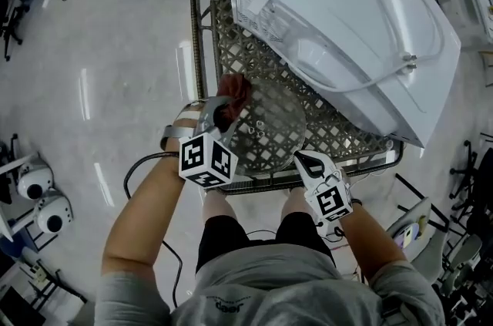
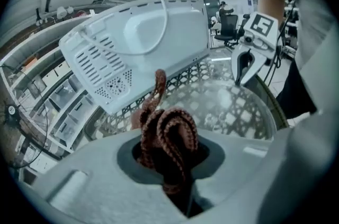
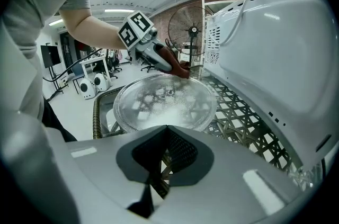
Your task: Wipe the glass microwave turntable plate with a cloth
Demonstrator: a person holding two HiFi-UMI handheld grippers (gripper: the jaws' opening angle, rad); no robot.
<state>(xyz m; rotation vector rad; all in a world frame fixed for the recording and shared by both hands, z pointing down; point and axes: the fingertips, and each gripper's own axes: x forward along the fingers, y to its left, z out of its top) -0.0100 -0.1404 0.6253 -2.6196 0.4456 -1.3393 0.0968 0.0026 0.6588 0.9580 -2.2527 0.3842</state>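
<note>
My left gripper (image 1: 221,115) pinches the cloth (image 1: 235,90) at the plate's (image 1: 269,128) far rim. The right gripper (image 1: 303,160) has its fingers pressed together, empty, by the near rim. Unheld, the plate may skid on the desk (image 1: 339,128).

Glass plate (image 1: 269,128) flat — cloth (image 1: 233,91) maybe touching

Right tool (image 3: 167,130) pinches the glass plate (image 3: 164,104) at its near rim; at the far rim — left tool (image 3: 174,64), clamping a reddish cloth (image 3: 184,72).
</note>
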